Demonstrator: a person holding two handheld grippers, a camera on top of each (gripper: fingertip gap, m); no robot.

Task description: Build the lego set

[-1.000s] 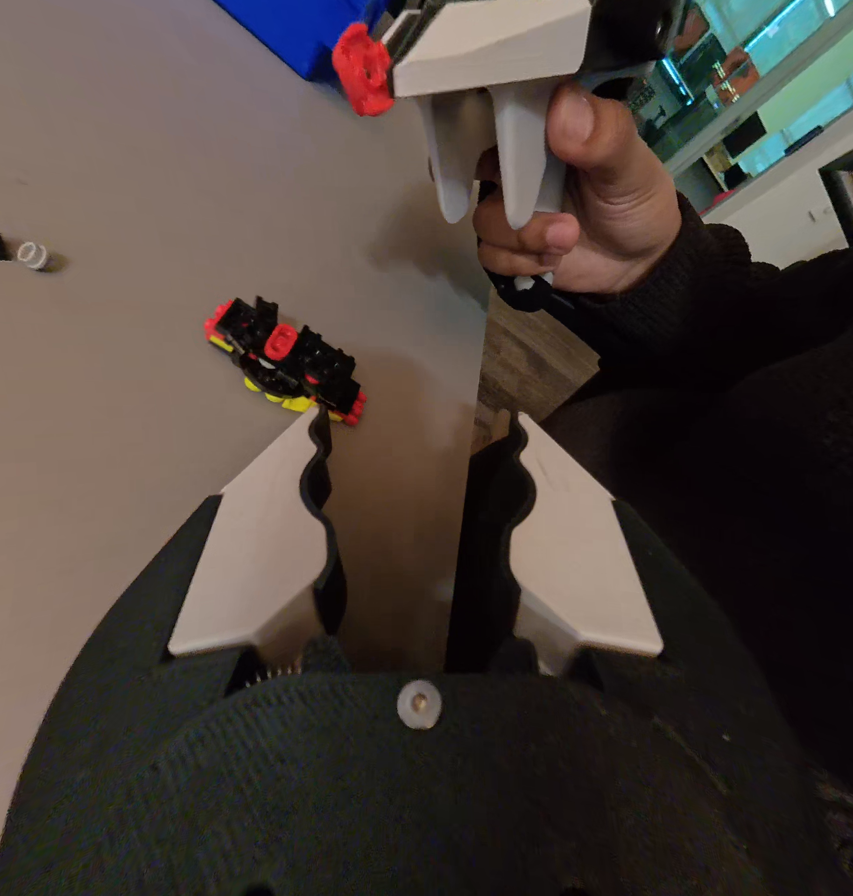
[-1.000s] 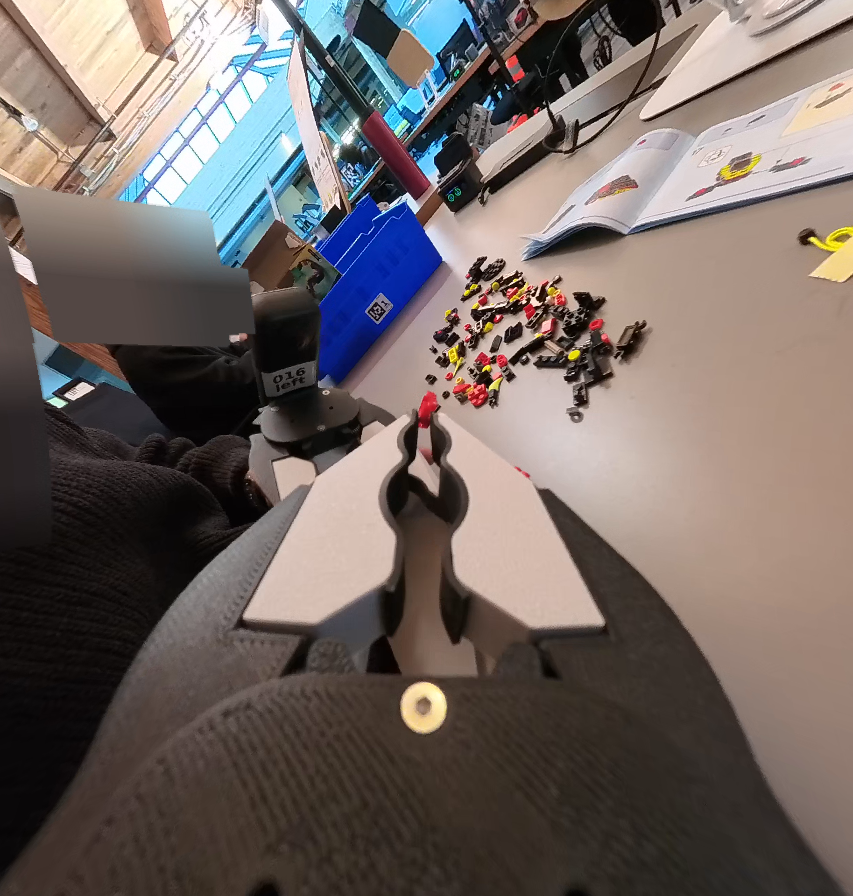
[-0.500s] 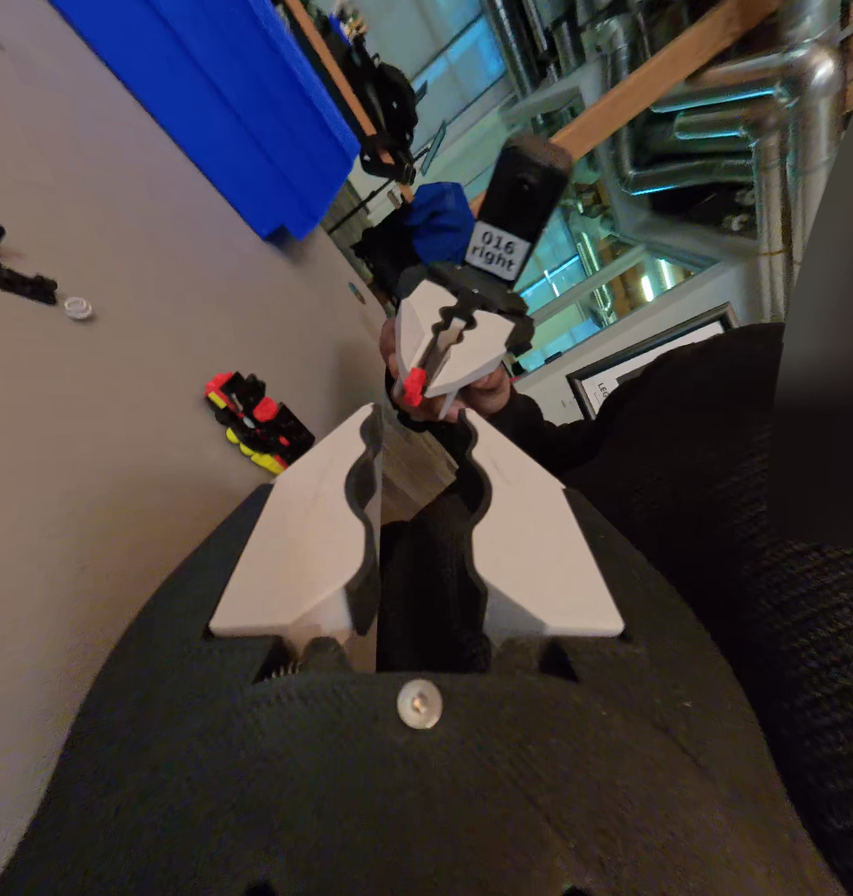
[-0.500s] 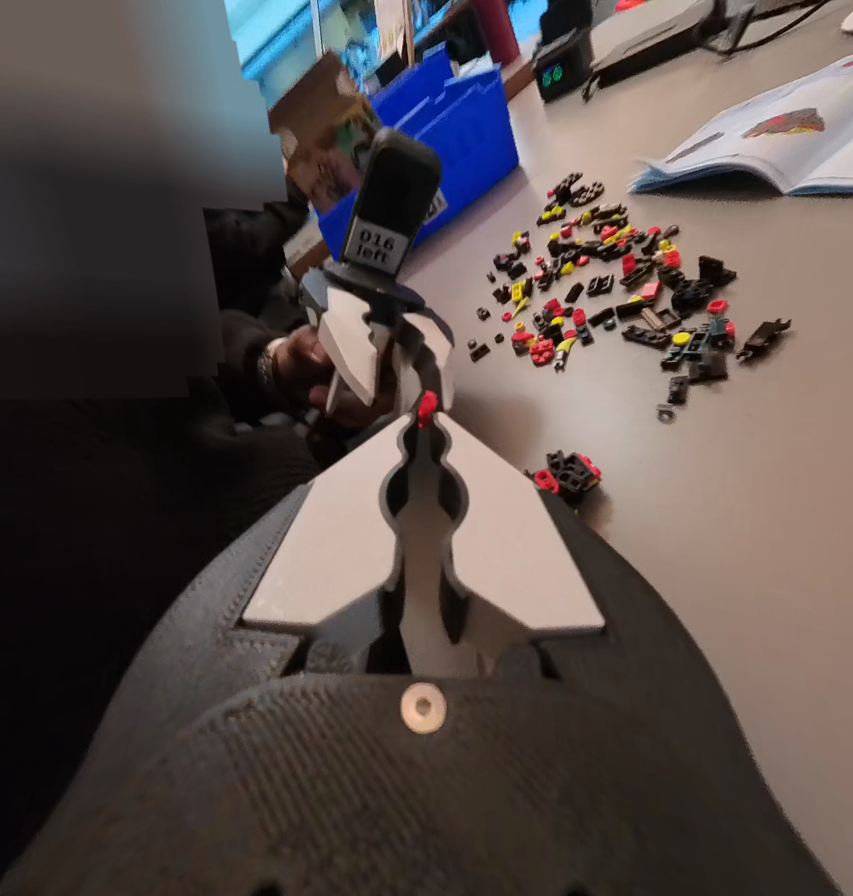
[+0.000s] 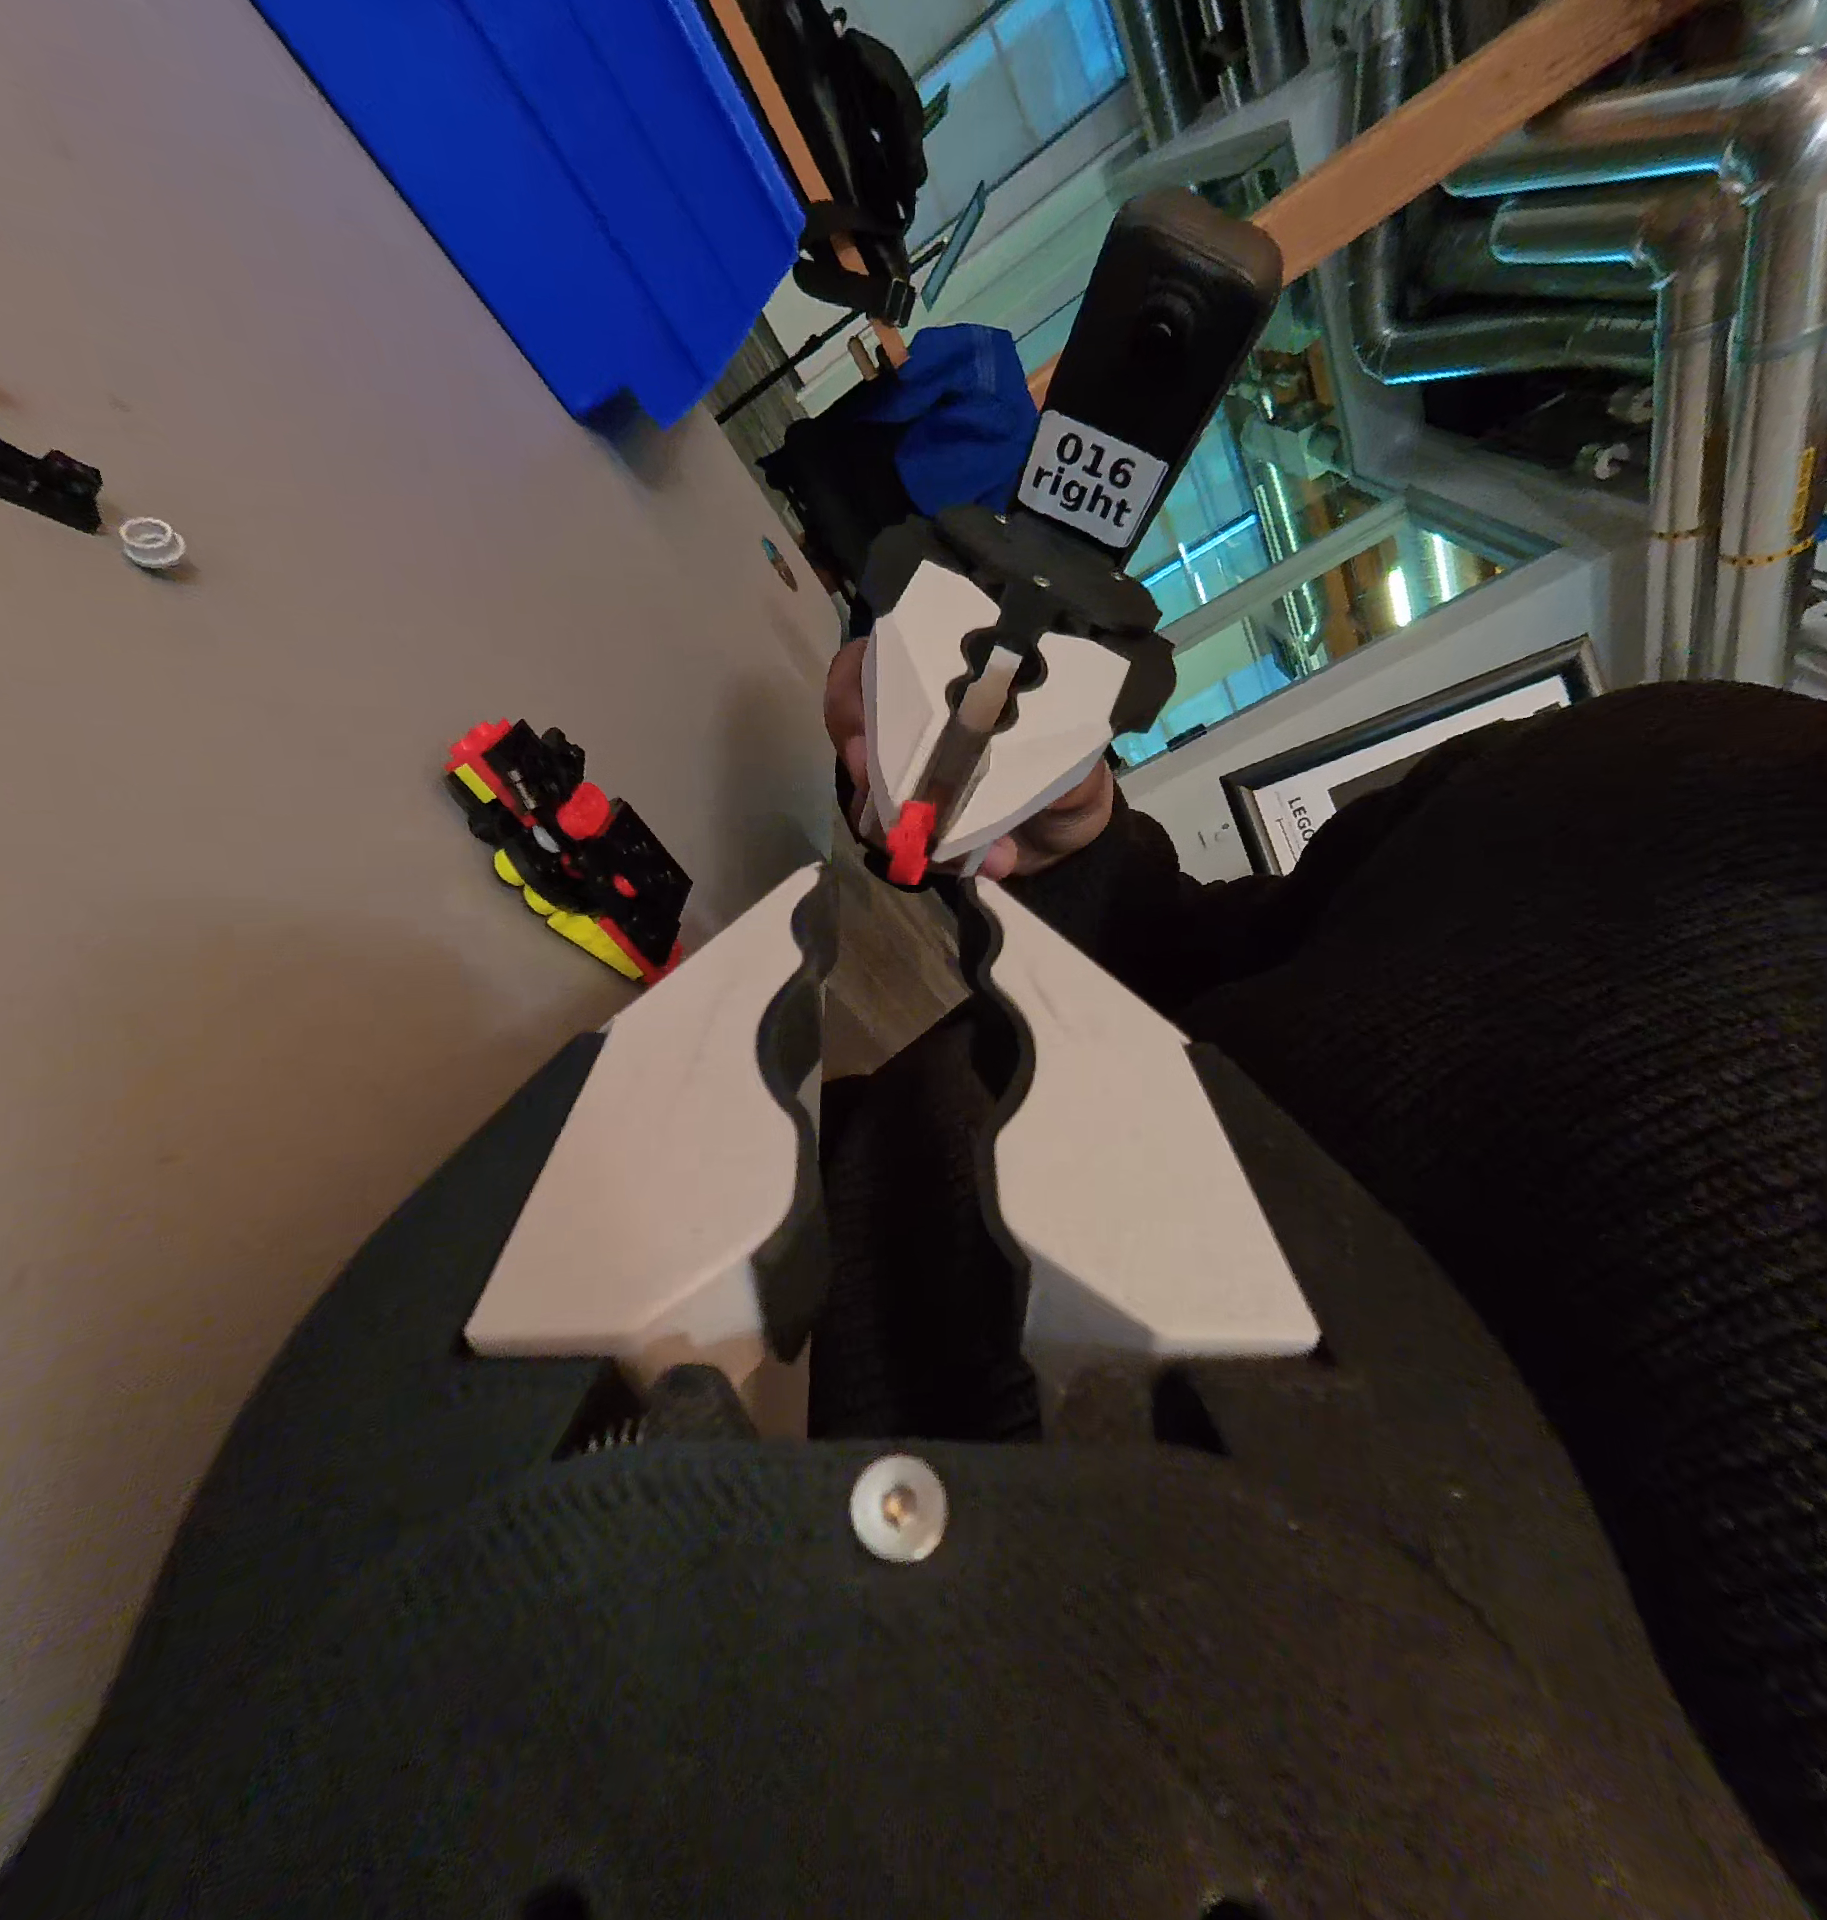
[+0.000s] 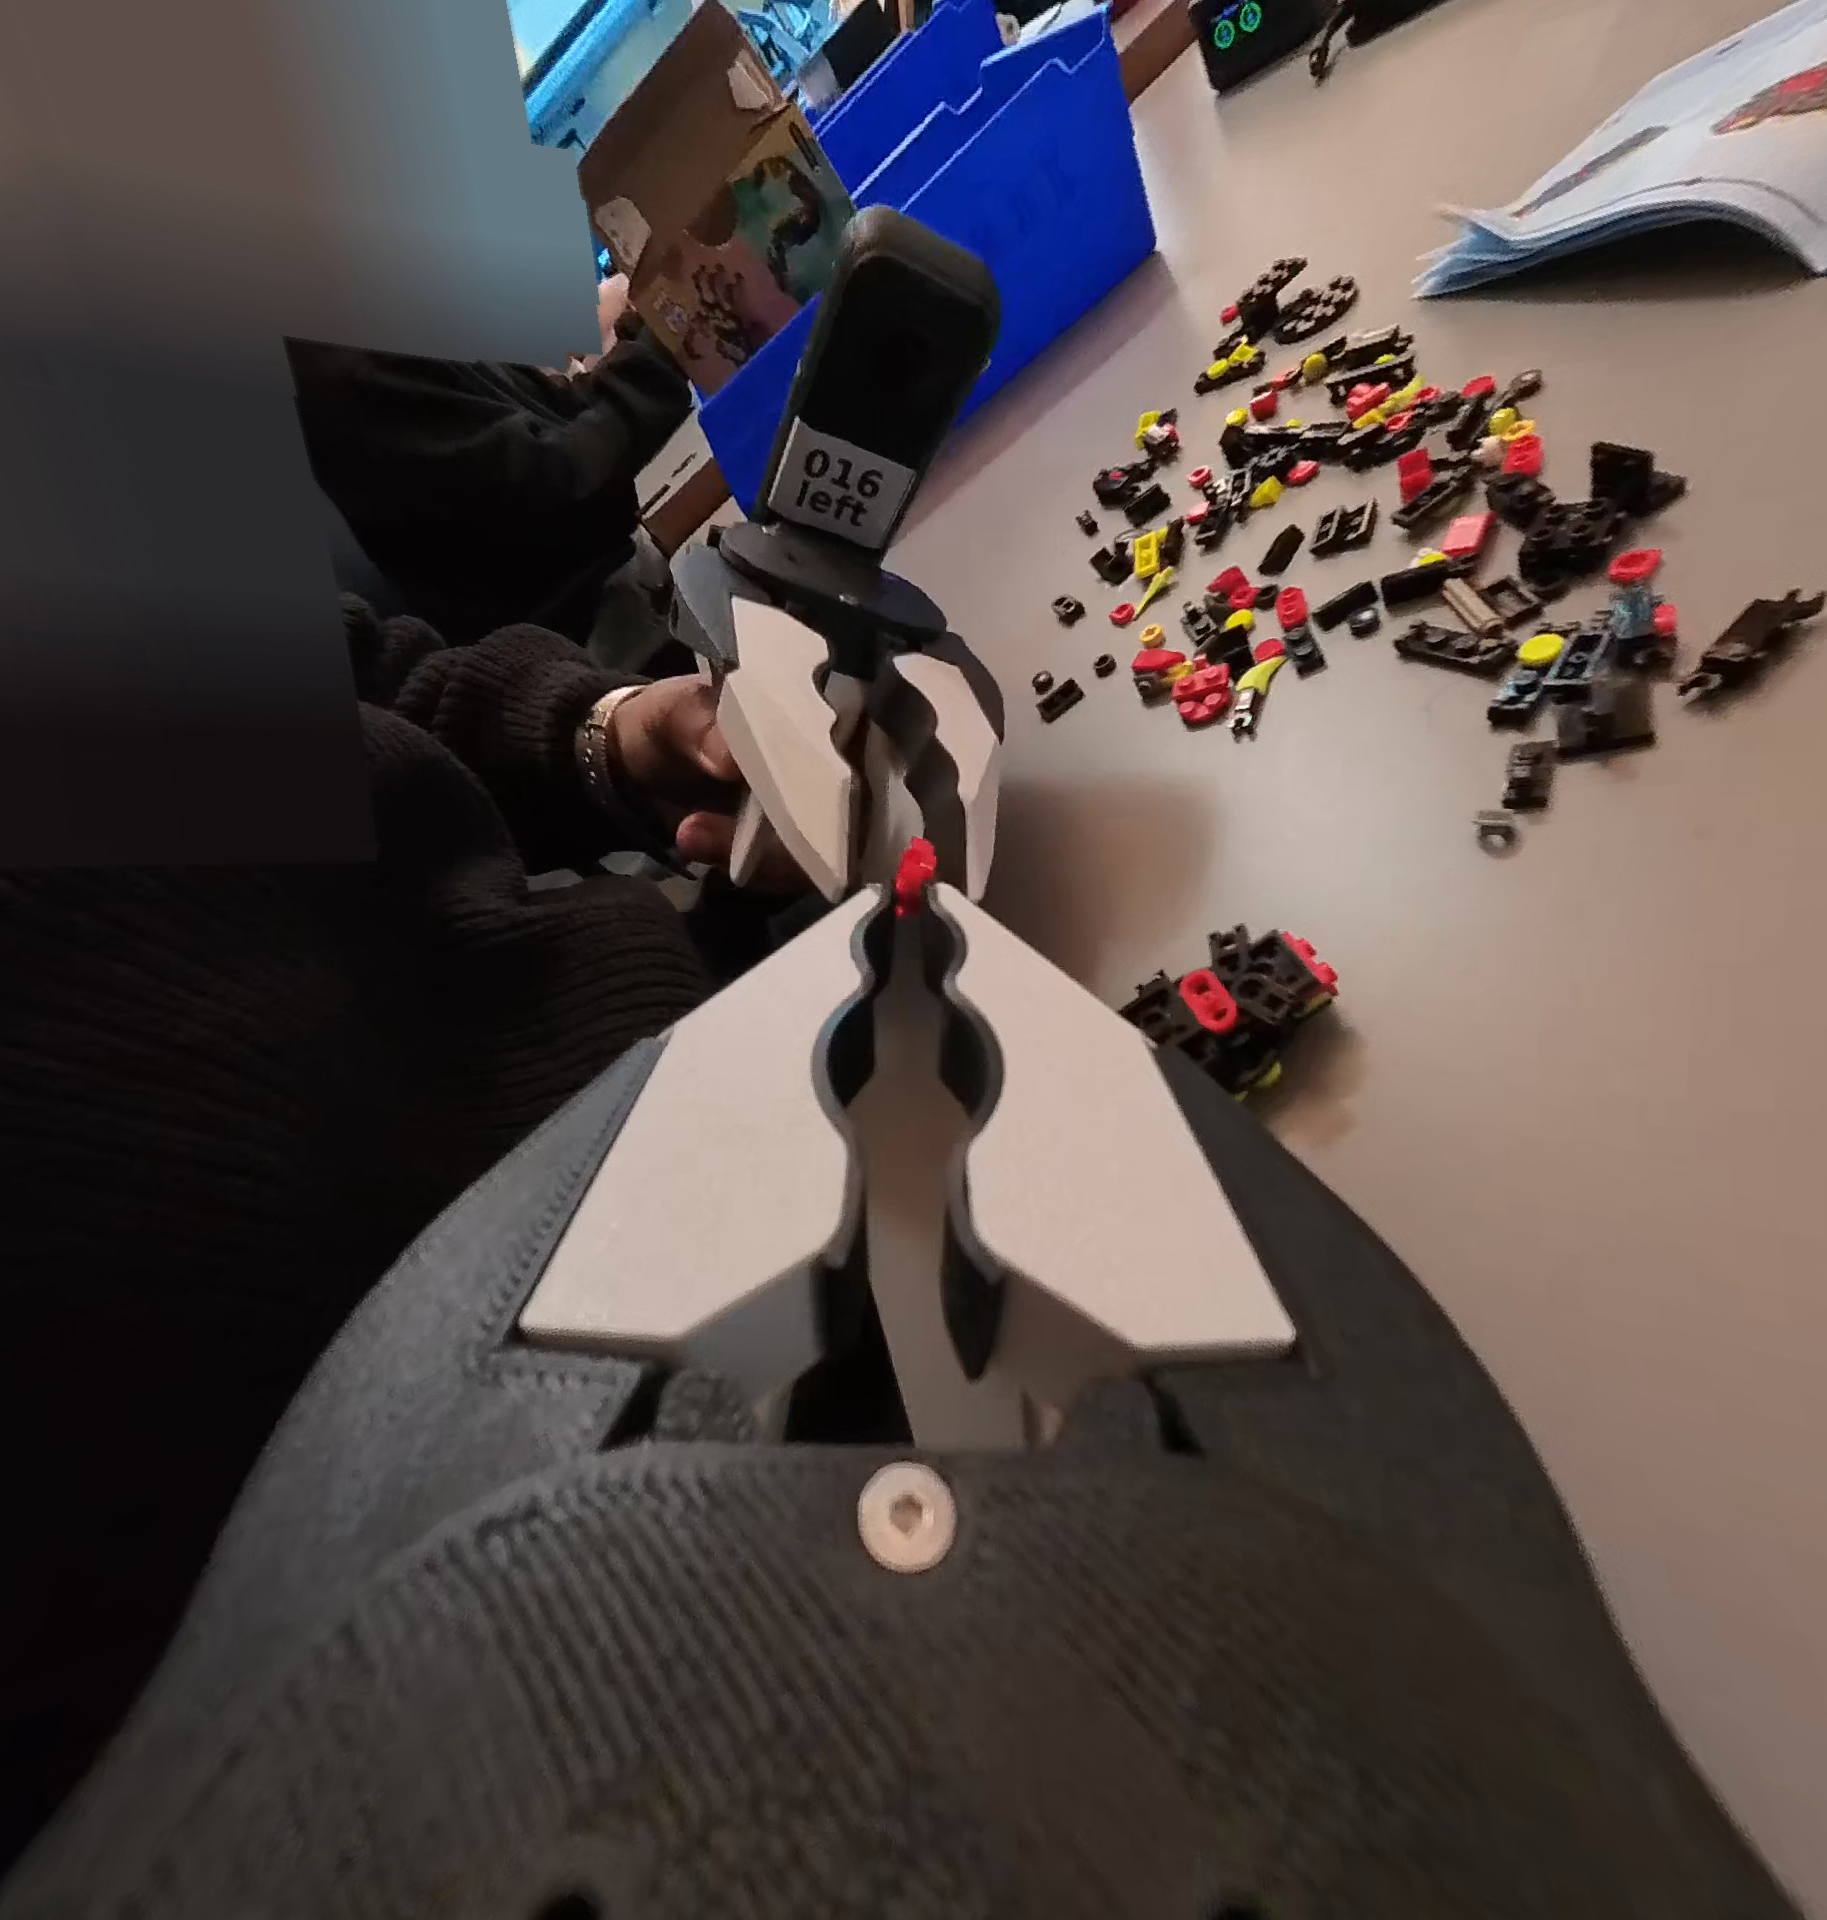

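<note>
My right gripper (image 6: pixel 907 902) pinched a small red brick (image 6: pixel 913 871) just beside my left gripper (image 5: pixel 893 896), whose jaws stood apart on nothing, near the part-built model (image 6: pixel 1233 1000) on the table (image 6: pixel 1511 1039).

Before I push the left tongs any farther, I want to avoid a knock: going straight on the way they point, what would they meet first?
Most likely the small red brick piece pinched in the tips of the right tongs, just beyond the open left tongs. Depth is hard to judge, so treat that as probable.
</note>
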